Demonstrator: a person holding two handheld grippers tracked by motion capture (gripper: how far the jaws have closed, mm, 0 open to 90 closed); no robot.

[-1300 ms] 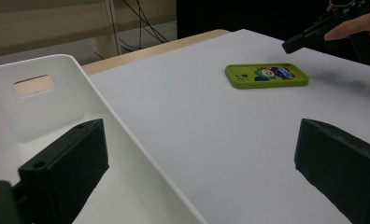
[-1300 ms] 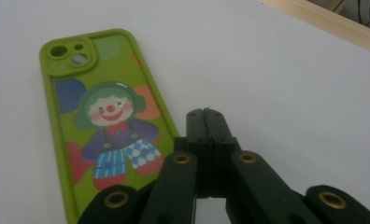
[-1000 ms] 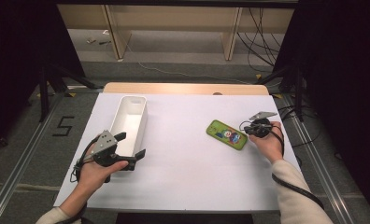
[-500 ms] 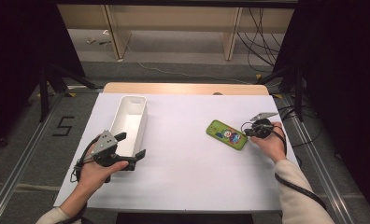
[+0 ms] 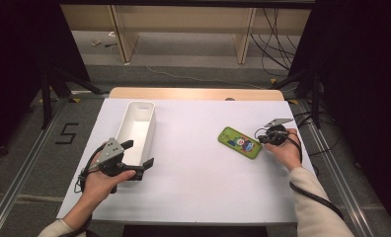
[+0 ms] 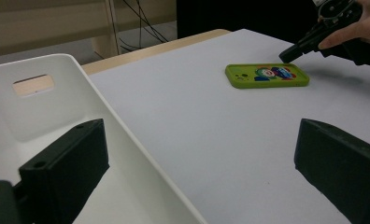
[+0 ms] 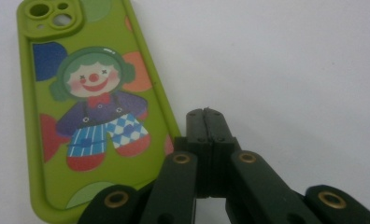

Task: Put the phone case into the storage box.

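Green rubbery phone case [image 5: 240, 142] printed with a cartoon clown lies flat on the white worktop [image 5: 198, 187]. Right gripper [image 5: 260, 139], jaws pressed together and empty, rests beside the case's edge, perhaps touching it. Left gripper [image 5: 139, 159], jaws wide apart, straddles the near wall of a white plastic bin [image 5: 139, 123], well apart from the case.

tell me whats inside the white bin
The white bin looks empty: bare white floor and walls in the high view. In the left gripper view, one jaw of the open left gripper hangs over its near end, hiding a patch of the inside there.
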